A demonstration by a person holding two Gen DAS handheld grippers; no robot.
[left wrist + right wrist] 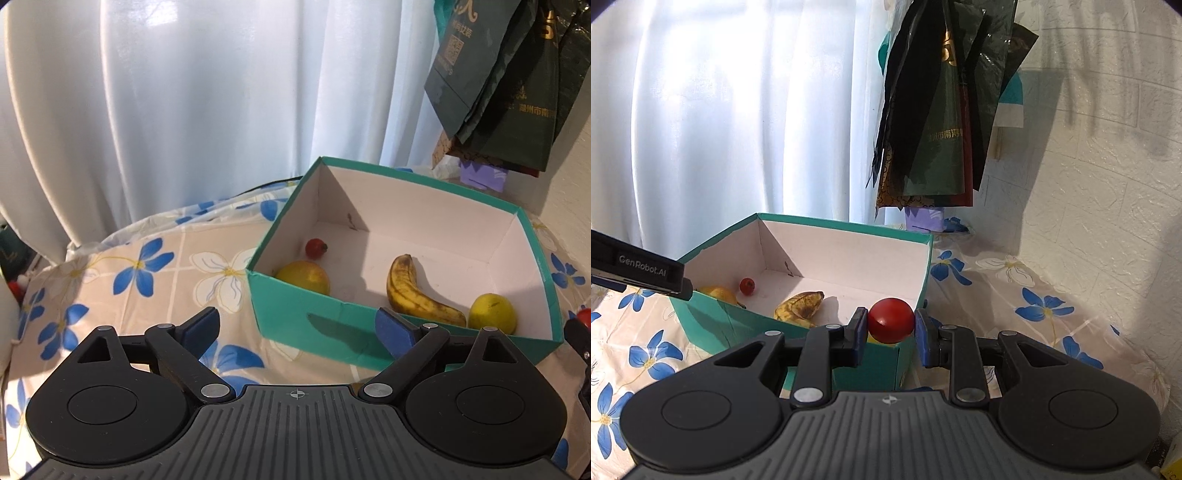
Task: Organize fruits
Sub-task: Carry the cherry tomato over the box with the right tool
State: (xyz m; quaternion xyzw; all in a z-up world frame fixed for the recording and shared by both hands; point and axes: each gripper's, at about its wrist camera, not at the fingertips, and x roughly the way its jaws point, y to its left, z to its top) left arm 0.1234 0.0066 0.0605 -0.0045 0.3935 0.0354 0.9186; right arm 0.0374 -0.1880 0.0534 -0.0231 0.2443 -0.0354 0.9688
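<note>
The right claw is clenched on a red tomato, held just over the near corner of the teal box on the flowered tabletop. The left claw hangs released, nothing between its blue pads, with the box at its 1 o'clock. Inside lie a spotted banana, a yellow-green fruit, an orange-yellow fruit and a small red fruit; dark bags hang at 12 o'clock beyond.

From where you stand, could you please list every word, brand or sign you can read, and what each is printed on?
"GenRobot.AI": on the left gripper's black finger.
"湖州市南": gold, cut off, on the hanging dark green bags.
QR code and other gold characters on the bags: too small to read.
</note>
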